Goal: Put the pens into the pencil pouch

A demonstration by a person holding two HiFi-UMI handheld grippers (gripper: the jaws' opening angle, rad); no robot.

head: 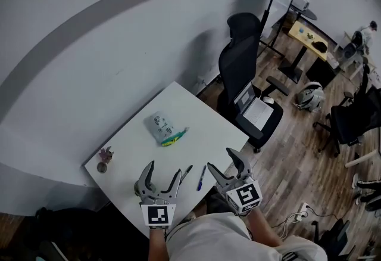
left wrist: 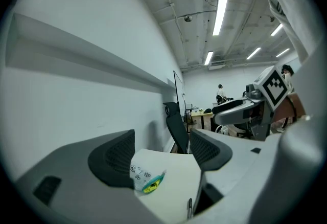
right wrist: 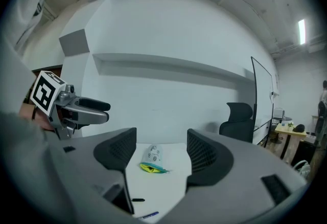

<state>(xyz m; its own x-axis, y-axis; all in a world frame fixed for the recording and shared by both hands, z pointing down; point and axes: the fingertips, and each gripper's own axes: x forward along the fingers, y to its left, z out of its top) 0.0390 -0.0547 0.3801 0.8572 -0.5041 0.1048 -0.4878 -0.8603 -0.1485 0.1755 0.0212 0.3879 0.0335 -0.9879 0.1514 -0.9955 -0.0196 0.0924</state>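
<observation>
On the desk (head: 132,145), black pen (head: 186,173) and blue pen (head: 202,177) lie short of the pencil pouch (head: 162,127) — untouched; left hand-held gripper (head: 163,171) and right hand-held gripper (head: 222,159) hang wide open, empty. First pick-up pending — next, close on one pen.

Head view steeply down; gripper views low, sharing pouch (right wrist: 152,159).

wall (head: 89,27) pale grey | floor (head: 297,152) wood | white table (head: 140,146) at wall | black office chair (head: 244,75) beside | strip lights (left wrist: 220,13) lit
</observation>
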